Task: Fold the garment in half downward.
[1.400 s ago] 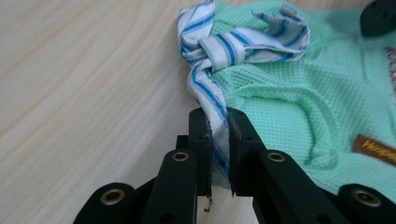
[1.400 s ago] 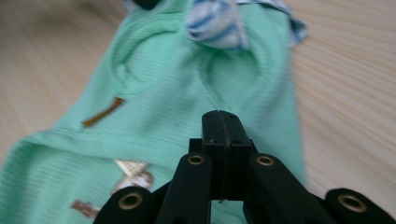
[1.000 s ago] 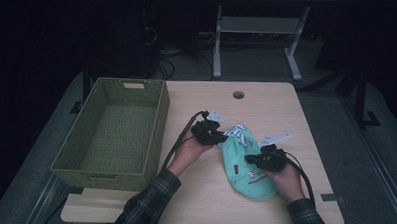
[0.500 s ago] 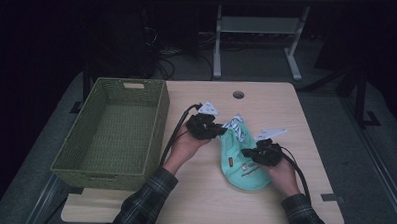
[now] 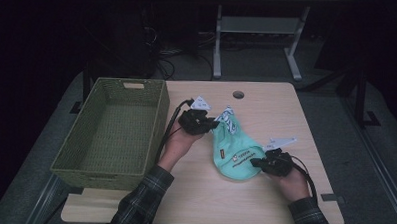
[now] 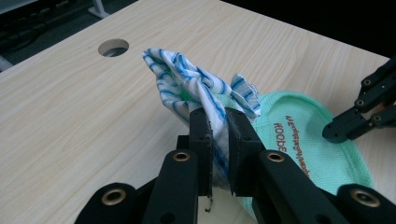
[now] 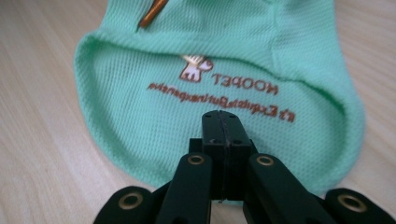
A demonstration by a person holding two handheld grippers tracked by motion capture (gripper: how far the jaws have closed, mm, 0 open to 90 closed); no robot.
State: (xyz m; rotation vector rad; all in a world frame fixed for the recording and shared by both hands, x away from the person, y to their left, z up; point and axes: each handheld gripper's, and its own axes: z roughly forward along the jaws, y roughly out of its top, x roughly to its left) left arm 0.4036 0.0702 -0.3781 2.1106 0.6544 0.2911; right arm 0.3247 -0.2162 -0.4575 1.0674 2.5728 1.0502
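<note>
mint garment (image 5: 237, 156): i hold it stretched between both grippers for folding.
left gripper (image 6: 218, 122): clamped on striped collar (image 6: 187, 84).
right gripper (image 7: 223, 122): pinching hem.

Mint-green pet garment (image 5: 237, 156) lies flat, striped end (image 6: 187, 88) lifted.

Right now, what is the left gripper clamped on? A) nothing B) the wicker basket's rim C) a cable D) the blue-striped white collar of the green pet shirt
D: the left gripper pinches the striped collar of the green pet shirt, lifting it off the table.
</note>
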